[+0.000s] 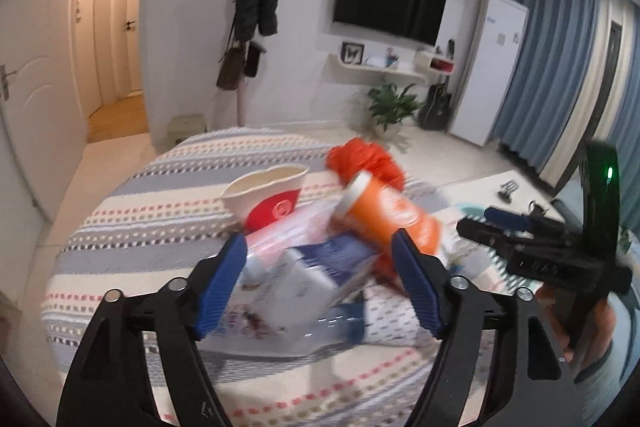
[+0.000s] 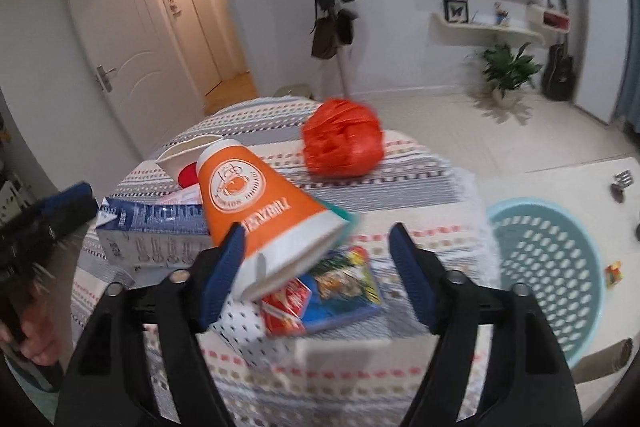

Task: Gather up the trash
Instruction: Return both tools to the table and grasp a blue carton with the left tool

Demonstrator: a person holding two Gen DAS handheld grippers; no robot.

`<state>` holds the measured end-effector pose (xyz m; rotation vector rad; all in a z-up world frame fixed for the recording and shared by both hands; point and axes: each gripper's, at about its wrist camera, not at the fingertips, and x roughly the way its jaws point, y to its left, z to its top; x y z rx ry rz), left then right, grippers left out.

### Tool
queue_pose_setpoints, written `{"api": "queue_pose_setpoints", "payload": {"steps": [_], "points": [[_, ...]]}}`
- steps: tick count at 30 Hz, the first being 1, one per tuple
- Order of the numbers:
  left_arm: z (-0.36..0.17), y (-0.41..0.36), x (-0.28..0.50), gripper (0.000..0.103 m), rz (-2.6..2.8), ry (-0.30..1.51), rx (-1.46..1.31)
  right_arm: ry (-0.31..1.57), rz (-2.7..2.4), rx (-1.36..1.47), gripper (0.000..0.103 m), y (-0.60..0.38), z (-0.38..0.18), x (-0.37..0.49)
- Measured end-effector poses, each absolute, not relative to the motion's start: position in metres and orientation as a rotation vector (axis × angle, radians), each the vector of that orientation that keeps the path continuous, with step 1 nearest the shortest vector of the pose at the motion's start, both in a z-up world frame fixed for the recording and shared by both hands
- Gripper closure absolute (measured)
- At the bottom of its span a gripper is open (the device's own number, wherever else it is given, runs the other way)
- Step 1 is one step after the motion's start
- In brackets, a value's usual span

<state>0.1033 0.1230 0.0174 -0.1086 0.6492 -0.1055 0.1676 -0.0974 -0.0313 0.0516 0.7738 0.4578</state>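
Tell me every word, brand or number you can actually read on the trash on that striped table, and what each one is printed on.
Orange paper cup: a round white logo and a line of white lettering, seen upside down and blurred; not readable.
Blue and white carton: rows of small print, too small to read.
Red and white cup: a round emblem, no legible words.
Colourful flat packet: a picture and red label, blurred.
Nothing here can be quoted with confidence.
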Motion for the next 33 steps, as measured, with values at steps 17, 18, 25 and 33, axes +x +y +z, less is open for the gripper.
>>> {"api": "queue_pose_setpoints", "payload": {"steps": [17,18,25,33], "points": [[-0.032,0.133,0.138,0.043,-0.144,0.774,-0.101,0.743,0.479,-0.164,0.016,-0.032,-0.044,0.169],[-0.032,0.134,0.137,0.045,-0.150,0.774,-0.111,0.748,0.484,-0.159,0.016,-0.032,-0.044,0.171],[-0.026,0.132,0.123,0.065,-0.185,0.749,-0.147,0.771,0.503,-0.154,0.016,-0.033,-0.051,0.177],[-0.004,0.133,0.080,0.067,-0.140,0.662,-0.135,0.771,0.548,-0.064,0.016,-0.051,-0.040,0.180]]}}
